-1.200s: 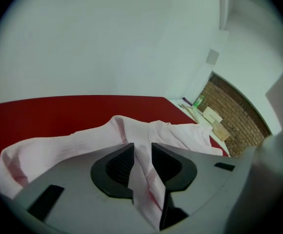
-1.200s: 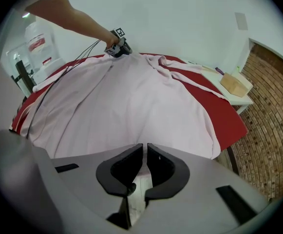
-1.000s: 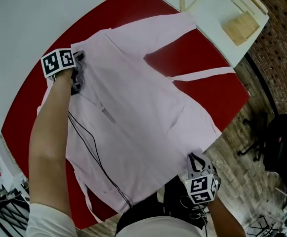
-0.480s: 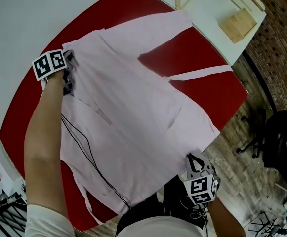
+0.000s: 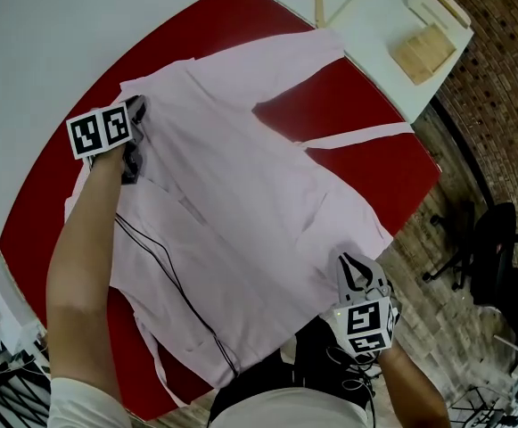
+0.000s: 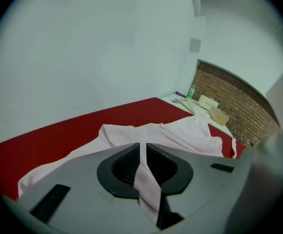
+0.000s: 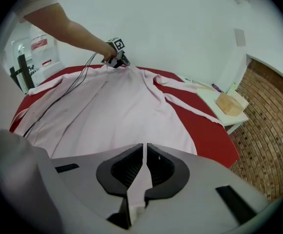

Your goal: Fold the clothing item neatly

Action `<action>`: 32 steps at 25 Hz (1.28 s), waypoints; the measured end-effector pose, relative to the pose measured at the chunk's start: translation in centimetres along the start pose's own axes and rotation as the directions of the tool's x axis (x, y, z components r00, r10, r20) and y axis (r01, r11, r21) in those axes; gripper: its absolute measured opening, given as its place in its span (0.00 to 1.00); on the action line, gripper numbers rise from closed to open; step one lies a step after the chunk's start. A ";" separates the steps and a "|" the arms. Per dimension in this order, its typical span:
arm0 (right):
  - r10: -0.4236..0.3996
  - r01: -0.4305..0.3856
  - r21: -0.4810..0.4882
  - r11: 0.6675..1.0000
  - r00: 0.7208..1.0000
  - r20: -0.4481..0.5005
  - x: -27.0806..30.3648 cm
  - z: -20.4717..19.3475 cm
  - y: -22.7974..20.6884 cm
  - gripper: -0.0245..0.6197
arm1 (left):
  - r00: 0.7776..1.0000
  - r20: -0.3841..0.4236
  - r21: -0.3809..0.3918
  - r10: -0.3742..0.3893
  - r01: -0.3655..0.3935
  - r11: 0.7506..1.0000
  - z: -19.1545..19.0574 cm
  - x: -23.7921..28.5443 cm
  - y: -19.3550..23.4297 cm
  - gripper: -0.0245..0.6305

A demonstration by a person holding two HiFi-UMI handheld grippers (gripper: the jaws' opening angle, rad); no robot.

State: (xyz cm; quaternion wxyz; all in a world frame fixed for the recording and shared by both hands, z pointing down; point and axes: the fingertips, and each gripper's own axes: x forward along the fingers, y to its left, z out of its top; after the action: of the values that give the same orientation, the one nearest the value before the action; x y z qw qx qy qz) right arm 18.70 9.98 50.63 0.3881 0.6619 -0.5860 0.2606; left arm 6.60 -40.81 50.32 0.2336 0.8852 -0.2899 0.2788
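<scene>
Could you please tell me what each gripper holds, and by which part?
Both hold the pink shirt: the left gripper, jaws just closed, pinches its far edge; the right gripper pinches its near edge.

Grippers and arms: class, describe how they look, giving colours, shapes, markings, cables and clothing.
The left gripper and right gripper have grey bodies with black ribbed pads. Each carries a white cube printed with black square markers. Thin black cables trail from the left one. The person wears a white short sleeve.
</scene>
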 end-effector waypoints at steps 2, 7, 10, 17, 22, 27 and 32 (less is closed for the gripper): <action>0.001 0.000 -0.031 1.000 1.000 0.023 0.8 1.4 -1.1 0.09 | 1.000 0.004 -0.001 -0.018 0.018 1.000 -0.4 -0.3 -1.5 0.07; 0.055 -0.043 -0.127 0.991 0.995 0.087 3.3 6.0 -2.3 0.09 | 0.999 0.028 -0.026 -0.017 0.018 1.000 -1.3 -2.1 -3.4 0.07; 0.126 -0.099 -0.197 0.975 0.983 0.131 5.5 9.9 -2.2 0.09 | 0.999 0.038 -0.030 0.001 0.000 1.000 -2.0 -4.1 -3.8 0.07; 0.273 -0.196 -0.372 0.907 0.947 0.166 10.7 18.4 -2.5 0.09 | 0.992 0.039 -0.079 0.120 -0.116 0.990 -4.8 -10.6 -1.2 0.07; 0.341 -0.238 -0.470 0.850 0.928 0.147 13.4 22.0 -1.8 0.09 | 0.973 0.021 -0.135 0.229 -0.224 0.965 -7.7 -15.3 2.5 0.07; 0.382 -0.254 -0.534 0.807 0.913 0.142 16.1 26.0 -0.2 0.09 | 0.946 -0.035 -0.159 0.322 -0.323 0.933 -12.0 -19.5 6.0 0.07; 0.401 -0.267 -0.543 0.796 0.904 0.145 18.9 30.8 1.2 0.09 | 0.907 -0.122 -0.167 0.402 -0.418 0.893 -17.1 -23.0 10.1 0.07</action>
State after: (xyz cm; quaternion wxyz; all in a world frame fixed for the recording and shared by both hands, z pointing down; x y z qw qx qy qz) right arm 17.47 -26.10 48.65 0.4188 0.4478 -0.7865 0.0742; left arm -21.58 -29.45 50.97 0.2645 0.7653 -0.4852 0.3300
